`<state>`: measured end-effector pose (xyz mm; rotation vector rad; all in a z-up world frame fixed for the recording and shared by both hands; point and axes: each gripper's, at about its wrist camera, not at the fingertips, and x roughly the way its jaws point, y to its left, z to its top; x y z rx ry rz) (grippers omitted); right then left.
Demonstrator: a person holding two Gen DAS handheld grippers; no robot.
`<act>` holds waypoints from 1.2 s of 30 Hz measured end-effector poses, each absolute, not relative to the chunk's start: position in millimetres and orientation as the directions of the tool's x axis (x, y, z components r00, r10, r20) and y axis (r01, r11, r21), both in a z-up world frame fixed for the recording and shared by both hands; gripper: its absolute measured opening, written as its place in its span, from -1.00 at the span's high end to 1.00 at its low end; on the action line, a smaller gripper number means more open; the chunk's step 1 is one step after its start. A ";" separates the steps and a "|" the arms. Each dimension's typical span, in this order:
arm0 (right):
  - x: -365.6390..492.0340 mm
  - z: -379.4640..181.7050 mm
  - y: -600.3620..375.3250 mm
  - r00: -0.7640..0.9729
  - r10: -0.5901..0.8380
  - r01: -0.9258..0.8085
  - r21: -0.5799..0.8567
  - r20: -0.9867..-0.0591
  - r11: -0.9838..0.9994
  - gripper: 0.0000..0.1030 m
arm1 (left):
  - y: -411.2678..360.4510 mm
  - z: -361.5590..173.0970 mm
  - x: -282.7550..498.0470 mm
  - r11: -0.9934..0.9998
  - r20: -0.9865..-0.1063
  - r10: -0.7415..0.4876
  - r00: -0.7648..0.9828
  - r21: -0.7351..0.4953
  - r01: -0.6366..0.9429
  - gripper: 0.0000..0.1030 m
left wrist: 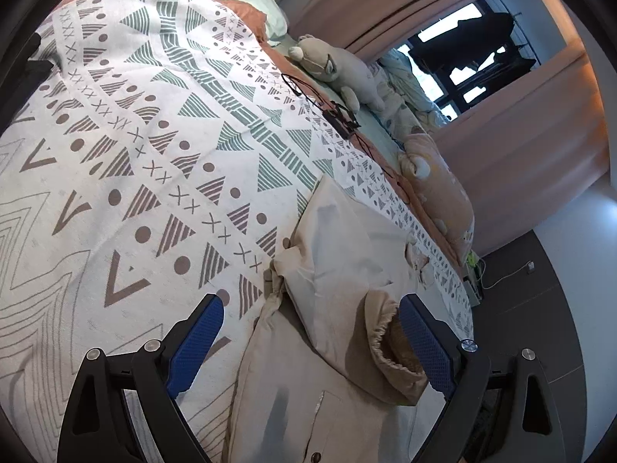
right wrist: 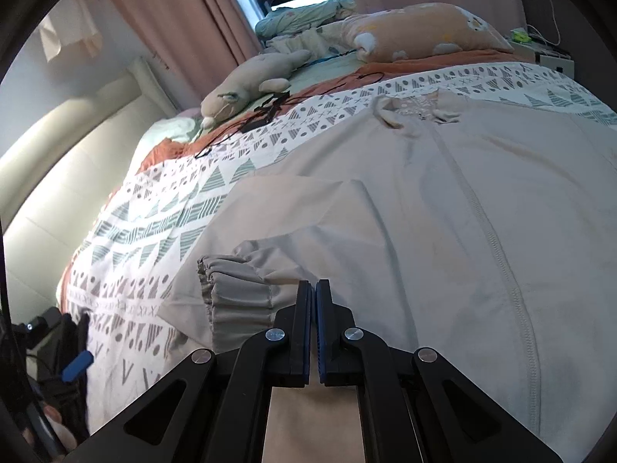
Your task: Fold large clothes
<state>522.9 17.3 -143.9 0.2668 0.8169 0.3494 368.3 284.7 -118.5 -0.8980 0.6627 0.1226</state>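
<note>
A beige zip-up jacket (right wrist: 443,212) lies spread on the patterned bedspread (right wrist: 154,212), collar toward the far side. One sleeve is folded across its body, and the elastic cuff (right wrist: 235,293) lies just left of my right gripper (right wrist: 313,289), which is shut above the jacket's fabric; I cannot tell if it pinches any. In the left wrist view the jacket (left wrist: 339,254) lies at lower right, with the cuff (left wrist: 389,343) between the wide-open fingers of my left gripper (left wrist: 312,305), close to the right pad (left wrist: 424,343).
A plush toy (left wrist: 339,65) and black cables with a small box (left wrist: 339,115) lie on the bed's far side. An orange pillow (right wrist: 416,31) and bundled bedding lie by the pink curtains. The bedspread (left wrist: 135,154) spreads left. Dark floor (left wrist: 540,308) lies beyond the bed edge.
</note>
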 end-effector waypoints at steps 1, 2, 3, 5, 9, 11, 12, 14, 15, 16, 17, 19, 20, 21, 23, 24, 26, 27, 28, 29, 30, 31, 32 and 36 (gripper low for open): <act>524.2 -141.9 10.4 0.639 0.405 -0.189 0.376 -0.654 0.907 0.94 | 280.4 -118.8 372.6 0.639 -0.587 -0.166 0.792 -0.676 -0.367 -0.79; 525.6 -140.1 2.7 0.646 0.406 -0.179 0.389 -0.646 0.904 0.95 | 276.6 -119.4 376.7 0.648 -0.594 -0.161 0.788 -0.666 -0.369 -0.79; 526.6 -138.5 -5.4 0.653 0.407 -0.169 0.402 -0.639 0.900 0.95 | 272.4 -119.6 380.8 0.658 -0.601 -0.155 0.784 -0.655 -0.372 -0.79; 530.1 -136.1 -24.6 0.666 0.408 -0.142 0.430 -0.624 0.891 0.96 | 266.1 -120.8 386.6 0.667 -0.609 -0.148 0.779 -0.643 -0.376 -0.79; 538.5 -137.0 -74.4 0.700 0.391 -0.053 0.502 -0.598 0.863 0.96 | 256.1 -122.3 393.0 0.687 -0.616 -0.142 0.775 -0.625 -0.371 -0.79; 543.6 -144.3 -106.3 0.712 0.351 0.045 0.539 -0.608 0.841 0.96 | 252.0 -122.6 394.3 0.702 -0.624 -0.122 0.772 -0.604 -0.377 -0.79; 545.1 -149.7 -120.5 0.711 0.319 0.111 0.549 -0.627 0.829 0.95 | 250.8 -123.0 394.5 0.707 -0.629 -0.109 0.770 -0.594 -0.385 -0.79; 546.4 -165.4 -155.0 0.696 0.258 0.264 0.573 -0.670 0.776 0.88 | 250.2 -124.4 396.1 0.707 -0.635 -0.089 0.768 -0.583 -0.400 -0.79; 546.8 -174.3 -169.1 0.679 0.250 0.323 0.587 -0.690 0.742 0.50 | 250.4 -125.2 396.9 0.705 -0.635 -0.083 0.768 -0.582 -0.406 -0.79; 546.9 -184.2 -181.8 0.659 0.255 0.375 0.603 -0.708 0.704 0.19 | 250.7 -126.3 398.1 0.703 -0.637 -0.076 0.767 -0.580 -0.412 -0.79; 546.8 -191.5 -190.3 0.650 0.272 0.400 0.623 -0.710 0.672 -0.44 | 249.8 -126.8 399.3 0.703 -0.640 -0.070 0.765 -0.576 -0.418 -0.79; 544.1 -199.7 -200.2 0.666 0.306 0.401 0.673 -0.680 0.621 -0.56 | 247.2 -128.8 403.2 0.712 -0.655 -0.053 0.754 -0.554 -0.431 -0.79; 543.2 -199.9 -200.0 0.667 0.308 0.400 0.675 -0.678 0.620 -0.56 | 245.5 -130.1 405.5 0.721 -0.665 -0.043 0.745 -0.537 -0.438 -0.79; 542.5 -199.0 -197.2 0.666 0.313 0.395 0.676 -0.677 0.622 -0.56 | 243.8 -131.6 407.8 0.731 -0.678 -0.033 0.734 -0.518 -0.445 -0.79; 542.0 -198.6 -188.7 0.670 0.341 0.373 0.696 -0.660 0.614 -0.56 | 240.4 -135.5 412.1 0.748 -0.705 -0.012 0.709 -0.477 -0.462 -0.73; 542.2 -199.8 -181.8 0.663 0.362 0.364 0.705 -0.655 0.609 -0.56 | 239.3 -137.8 413.4 0.750 -0.719 0.001 0.695 -0.459 -0.476 -0.67; 543.3 -205.3 -166.8 0.643 0.413 0.347 0.726 -0.645 0.594 -0.56 | 236.6 -143.1 416.9 0.762 -0.741 0.021 0.671 -0.422 -0.490 -0.59; 543.3 -207.3 -157.7 0.633 0.435 0.333 0.732 -0.641 0.595 -0.54 | 235.2 -145.5 419.3 0.771 -0.751 0.029 0.660 -0.403 -0.492 -0.52; 546.2 -207.6 -149.1 0.624 0.449 0.314 0.731 -0.640 0.606 -0.51 | 234.5 -148.1 421.3 0.779 -0.759 0.036 0.650 -0.386 -0.494 -0.47; 549.0 -207.4 -143.5 0.618 0.453 0.296 0.724 -0.642 0.623 -0.37 | 234.3 -151.5 423.8 0.786 -0.769 0.043 0.637 -0.368 -0.497 -0.37; 552.8 -206.6 -135.0 0.612 0.449 0.274 0.707 -0.651 0.652 -0.21 | 234.9 -154.8 426.1 0.789 -0.778 0.046 0.627 -0.357 -0.500 -0.26; 555.7 -206.8 -130.7 0.605 0.444 0.264 0.692 -0.661 0.672 -0.13 | 236.5 -158.7 428.2 0.791 -0.786 0.044 0.617 -0.350 -0.502 -0.21; 558.7 -208.0 -127.9 0.600 0.438 0.258 0.680 -0.670 0.687 0.04 | 237.9 -161.9 429.2 0.791 -0.792 0.040 0.610 -0.348 -0.504 -0.12; 568.2 -222.6 -135.5 0.582 0.425 0.276 0.661 -0.693 0.698 0.60 | 243.6 -174.6 435.2 0.786 -0.814 0.029 0.580 -0.339 -0.516 -0.01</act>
